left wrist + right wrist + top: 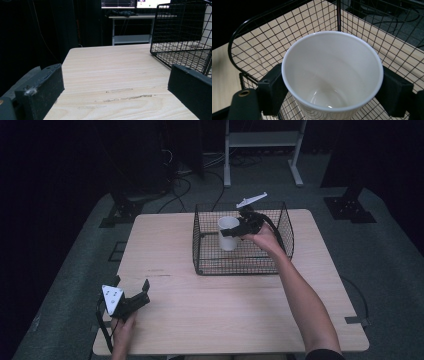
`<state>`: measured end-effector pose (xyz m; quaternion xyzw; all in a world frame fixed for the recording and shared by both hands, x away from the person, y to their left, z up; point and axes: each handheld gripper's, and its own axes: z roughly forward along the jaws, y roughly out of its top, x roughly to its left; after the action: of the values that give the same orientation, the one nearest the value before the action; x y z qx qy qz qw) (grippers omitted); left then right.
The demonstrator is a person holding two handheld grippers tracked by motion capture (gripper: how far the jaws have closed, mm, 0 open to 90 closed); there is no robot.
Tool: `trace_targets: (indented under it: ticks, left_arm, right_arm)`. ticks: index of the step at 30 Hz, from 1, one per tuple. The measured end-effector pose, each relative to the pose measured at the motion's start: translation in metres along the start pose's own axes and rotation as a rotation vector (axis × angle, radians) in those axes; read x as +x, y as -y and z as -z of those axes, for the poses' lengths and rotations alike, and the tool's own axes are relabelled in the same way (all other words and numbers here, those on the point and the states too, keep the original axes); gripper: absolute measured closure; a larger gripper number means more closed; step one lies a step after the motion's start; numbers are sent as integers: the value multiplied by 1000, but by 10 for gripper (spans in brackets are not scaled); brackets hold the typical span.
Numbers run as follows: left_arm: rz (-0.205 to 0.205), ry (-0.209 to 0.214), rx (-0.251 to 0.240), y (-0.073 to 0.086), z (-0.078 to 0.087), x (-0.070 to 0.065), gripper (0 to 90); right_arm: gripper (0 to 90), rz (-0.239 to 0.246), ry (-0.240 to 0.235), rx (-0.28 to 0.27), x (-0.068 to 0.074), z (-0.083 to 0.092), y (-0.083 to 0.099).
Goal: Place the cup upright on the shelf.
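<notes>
The right gripper [231, 231] has its fingers [270, 88] clamped on either side of a white paper cup [228, 233], which stands upright with its open mouth facing up and its inside empty. The cup is inside the black wire basket [280, 251], toward the basket's left half and nearer its far wall than its near one; from the high view its base looks low in the basket, though whether it touches the basket floor cannot be told. In the right gripper view the cup [332, 75] sits squarely between the two black pads, with the basket's mesh wall [274, 35] just behind it. The left gripper [131, 296] rests low over the tabletop [225, 310], well apart from the basket and toward the near left corner, its fingers [40, 92] spread wide with only bare wood between them.
</notes>
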<state>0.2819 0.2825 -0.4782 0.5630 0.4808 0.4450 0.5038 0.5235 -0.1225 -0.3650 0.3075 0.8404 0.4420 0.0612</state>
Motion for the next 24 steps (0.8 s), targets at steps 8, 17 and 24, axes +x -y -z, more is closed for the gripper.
trace_targets:
  ticks: [8, 17, 24]
  left_arm:
    - [5, -1, 0, 0, 0, 0, 0]
    - [5, -4, 2, 0, 0, 0, 0]
    - [9, -2, 3, 0, 0, 1, 0]
  right_arm:
    - [193, 2, 3, 21, -5, -12, 3]
    - [191, -10, 26, 82, -14, -22, 10]
    - [190, -7, 31, 124, -14, -30, 13]
